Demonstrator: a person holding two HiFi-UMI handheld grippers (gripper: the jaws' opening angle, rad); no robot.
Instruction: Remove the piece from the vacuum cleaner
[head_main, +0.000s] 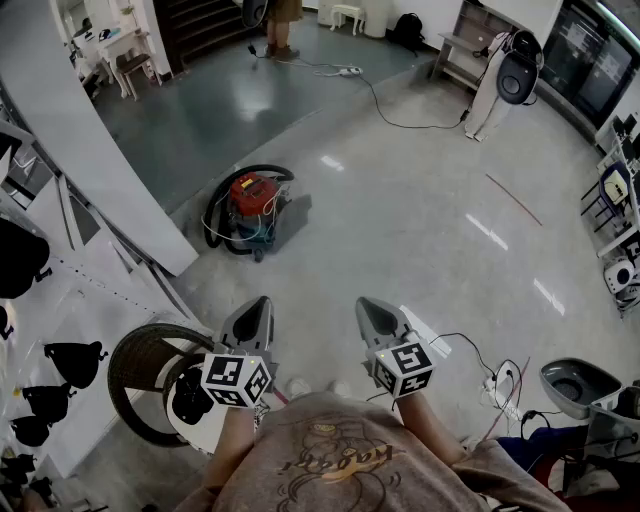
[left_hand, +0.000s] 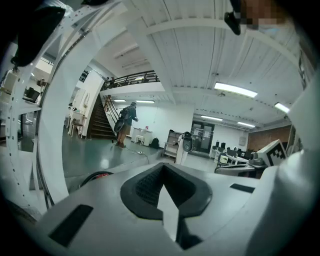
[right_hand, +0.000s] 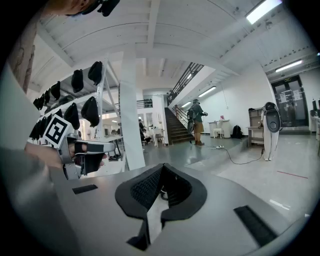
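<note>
The vacuum cleaner (head_main: 250, 208) is a small red-topped canister with a black hose looped around it, standing on the pale floor beside a white wall, well ahead of me. Only a sliver of its red top (left_hand: 101, 175) shows in the left gripper view. My left gripper (head_main: 260, 306) and right gripper (head_main: 368, 306) are held side by side at waist height, far short of the vacuum. Both point forward, both shut, with nothing between their jaws. The dark pads (left_hand: 150, 186) meet in the left gripper view, and the pads (right_hand: 148, 189) meet in the right gripper view. The left gripper (right_hand: 82, 151) also shows there.
A white slanted wall (head_main: 90, 150) and a rack of black items (head_main: 40, 360) fill the left. A round wicker basket (head_main: 130, 362) sits by my left foot. A power strip with cables (head_main: 500, 383) and a grey basin (head_main: 575, 385) lie right. A person (head_main: 283, 22) and a white standing device (head_main: 505, 75) are far off.
</note>
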